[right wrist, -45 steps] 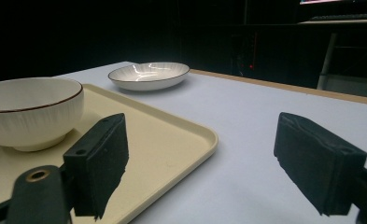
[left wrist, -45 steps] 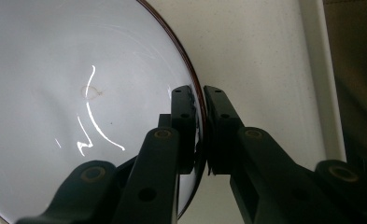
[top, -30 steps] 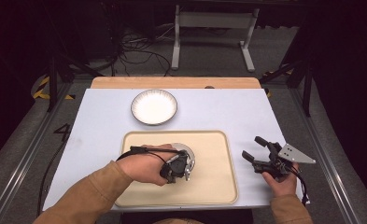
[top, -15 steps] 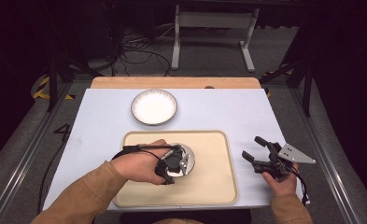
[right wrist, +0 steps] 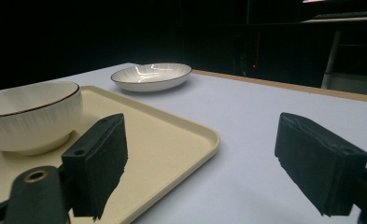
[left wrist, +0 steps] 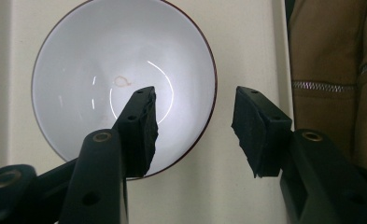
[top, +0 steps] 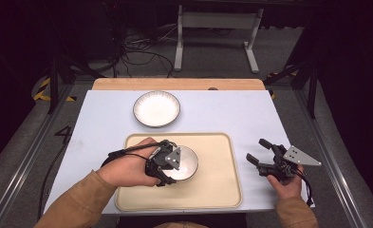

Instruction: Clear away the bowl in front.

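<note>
My left tool (top: 167, 164) hangs wide open over the white bowl (left wrist: 125, 86), one jaw inside the rim and one outside, seemingly placed to pinch the wall. The bowl sits mid-frame on the cream tray (top: 222, 190). My right tool (top: 260, 159), also wide and empty, waits at lower right above the tabletop (top: 231, 114), clear of the work.

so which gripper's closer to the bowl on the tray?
Left. The left gripper hangs right over the bowl, open, one jaw above its inside and one past the rim. The right gripper sits off the tray to the right, open, over bare table.
</note>
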